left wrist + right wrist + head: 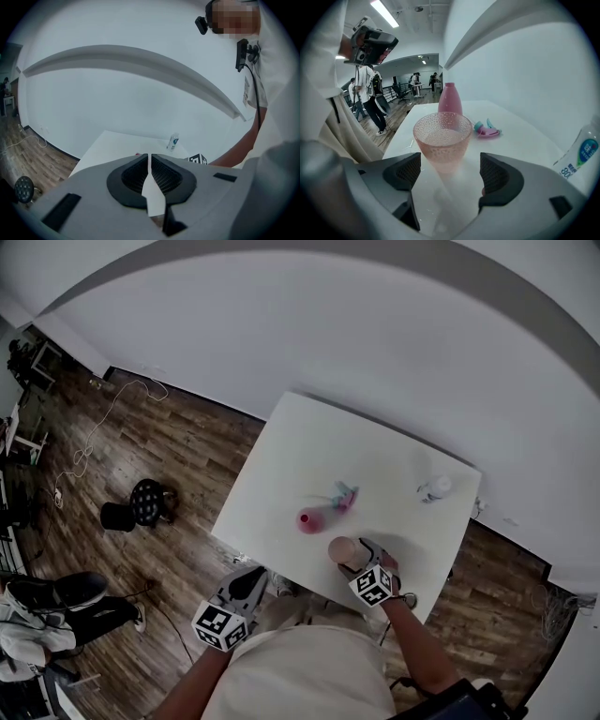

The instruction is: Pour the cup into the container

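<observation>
A dimpled pink glass cup (pixel 442 138) stands upright on the white table (pixel 520 140), just ahead of my right gripper (pixel 450 164), whose jaws are open on either side of its base without touching it. Beyond the cup is the pink bottle (pixel 450 101), uncapped, with its pink and teal lid (pixel 487 130) lying beside it. In the head view the cup (pixel 341 549) is near the table's front edge, the pink bottle (pixel 308 519) just left of it, and the right gripper (pixel 354 561) is at the cup. My left gripper (pixel 251 577) hangs off the table's front edge, shut and empty (pixel 149 164).
A clear water bottle (pixel 434 487) stands at the table's far right corner. The white wall runs behind the table (pixel 281 456). On the wood floor to the left are a black stool (pixel 145 502), cables and a person's legs (pixel 56 601).
</observation>
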Demonstrator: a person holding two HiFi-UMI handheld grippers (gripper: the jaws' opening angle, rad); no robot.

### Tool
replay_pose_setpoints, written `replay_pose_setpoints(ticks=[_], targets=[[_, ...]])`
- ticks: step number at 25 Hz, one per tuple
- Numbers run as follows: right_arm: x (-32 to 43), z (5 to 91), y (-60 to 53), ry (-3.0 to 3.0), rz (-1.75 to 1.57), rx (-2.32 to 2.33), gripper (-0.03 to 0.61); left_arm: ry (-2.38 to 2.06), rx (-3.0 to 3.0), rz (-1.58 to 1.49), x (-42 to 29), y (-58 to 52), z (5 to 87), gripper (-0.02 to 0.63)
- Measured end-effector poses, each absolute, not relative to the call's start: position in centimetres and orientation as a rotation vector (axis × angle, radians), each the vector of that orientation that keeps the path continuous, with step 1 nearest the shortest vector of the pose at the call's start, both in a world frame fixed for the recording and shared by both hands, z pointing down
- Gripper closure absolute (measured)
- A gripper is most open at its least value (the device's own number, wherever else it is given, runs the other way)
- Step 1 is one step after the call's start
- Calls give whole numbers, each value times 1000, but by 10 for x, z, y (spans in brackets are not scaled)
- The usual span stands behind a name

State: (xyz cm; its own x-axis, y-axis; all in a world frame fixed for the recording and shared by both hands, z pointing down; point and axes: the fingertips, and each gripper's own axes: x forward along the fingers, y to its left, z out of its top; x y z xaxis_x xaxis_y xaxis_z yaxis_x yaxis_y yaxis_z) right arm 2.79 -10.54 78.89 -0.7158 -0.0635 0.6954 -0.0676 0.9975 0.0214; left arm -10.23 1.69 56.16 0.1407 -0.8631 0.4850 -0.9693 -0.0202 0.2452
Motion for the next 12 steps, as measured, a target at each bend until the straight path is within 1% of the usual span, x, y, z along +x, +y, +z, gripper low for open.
replay_pose_setpoints(ticks=[5, 12], targets=[[45, 771, -87, -2399, 99, 137, 202, -1712, 1899, 279, -96, 25, 564, 600], [49, 768, -102, -2411, 79, 159, 202, -1693, 1927, 271, -90, 8, 567, 600]])
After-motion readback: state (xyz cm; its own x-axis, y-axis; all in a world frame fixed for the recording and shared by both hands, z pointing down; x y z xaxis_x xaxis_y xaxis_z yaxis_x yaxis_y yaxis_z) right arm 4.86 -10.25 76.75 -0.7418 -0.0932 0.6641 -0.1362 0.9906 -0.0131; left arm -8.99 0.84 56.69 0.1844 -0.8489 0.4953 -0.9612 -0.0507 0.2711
